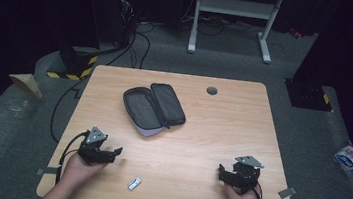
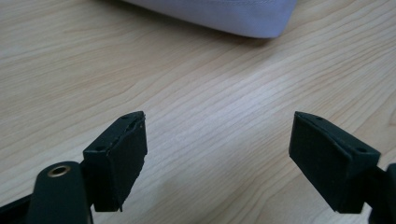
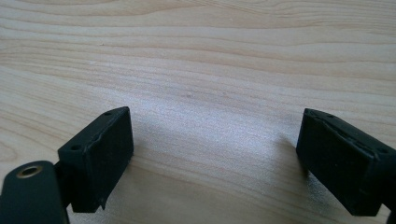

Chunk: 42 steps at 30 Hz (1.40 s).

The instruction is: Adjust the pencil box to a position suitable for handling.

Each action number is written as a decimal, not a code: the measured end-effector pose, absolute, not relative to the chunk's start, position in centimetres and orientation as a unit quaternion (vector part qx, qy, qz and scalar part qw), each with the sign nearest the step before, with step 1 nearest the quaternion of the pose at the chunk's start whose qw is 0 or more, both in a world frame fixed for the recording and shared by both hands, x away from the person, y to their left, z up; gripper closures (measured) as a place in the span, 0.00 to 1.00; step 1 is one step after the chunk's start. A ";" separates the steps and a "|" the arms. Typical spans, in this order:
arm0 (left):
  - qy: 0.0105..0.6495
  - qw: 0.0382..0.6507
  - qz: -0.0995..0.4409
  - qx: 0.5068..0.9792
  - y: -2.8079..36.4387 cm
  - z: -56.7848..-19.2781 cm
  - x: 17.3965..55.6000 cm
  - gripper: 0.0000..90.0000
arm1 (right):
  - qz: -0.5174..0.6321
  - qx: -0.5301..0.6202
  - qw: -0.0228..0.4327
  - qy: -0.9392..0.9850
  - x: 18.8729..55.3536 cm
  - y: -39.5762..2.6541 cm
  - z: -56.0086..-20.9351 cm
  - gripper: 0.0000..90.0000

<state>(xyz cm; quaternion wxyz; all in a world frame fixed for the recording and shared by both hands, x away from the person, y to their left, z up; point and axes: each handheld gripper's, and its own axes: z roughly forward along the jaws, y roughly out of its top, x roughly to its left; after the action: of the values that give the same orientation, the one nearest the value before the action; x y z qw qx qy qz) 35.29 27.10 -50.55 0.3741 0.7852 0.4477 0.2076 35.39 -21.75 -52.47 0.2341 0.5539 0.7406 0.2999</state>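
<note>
Both jaws spread, nothing held: left gripper point(image 1: 117, 151) should approach the small white object point(image 1: 134, 183) low and square; right gripper point(image 1: 221, 172) idle beyond it.

The desk point(image 1: 211, 133) is evenly lit from above while the room beyond its far edge lies dark. Soft shadows sit under the jaws; both gripper views blur slightly near the jaws.

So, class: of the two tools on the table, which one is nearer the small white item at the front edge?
The left tool: the small white item lies just beside it, while the right tool sits farther away.
</note>
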 end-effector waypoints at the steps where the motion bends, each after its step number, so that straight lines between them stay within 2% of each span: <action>1: 0.446 0.378 0.206 0.785 26.9 -50.5 35.4 0.24 | 0.300 0.554 0.234 0.740 35.4 -21.7 -52.5 0.12; 7: 0.440 0.398 0.204 0.778 26.1 -49.7 35.8 0.29 | 0.301 0.554 0.234 0.741 35.4 -21.7 -52.5 0.12; 14: 0.430 0.416 0.199 0.776 24.7 -48.9 36.4 0.28 | 0.302 0.550 0.233 0.743 35.3 -21.7 -52.5 0.13; 23: 0.409 0.421 0.195 0.786 22.9 -48.5 38.2 0.35 | 0.304 0.543 0.229 0.749 35.3 -21.7 -52.5 0.13; 33: 0.410 0.418 0.187 0.789 21.4 -48.2 40.2 0.35 | 0.304 0.540 0.227 0.751 35.3 -21.7 -52.4 0.13; 42: 0.410 0.416 0.178 0.792 20.3 -47.8 42.0 0.39 | 0.304 0.538 0.228 0.752 35.3 -21.7 -52.5 0.13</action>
<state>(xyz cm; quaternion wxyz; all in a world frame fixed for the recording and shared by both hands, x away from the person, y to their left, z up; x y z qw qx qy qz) 42.01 20.35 -47.82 0.4163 0.7921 0.4096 0.1777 35.29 -21.71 -52.46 0.2285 0.5379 0.7522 0.3044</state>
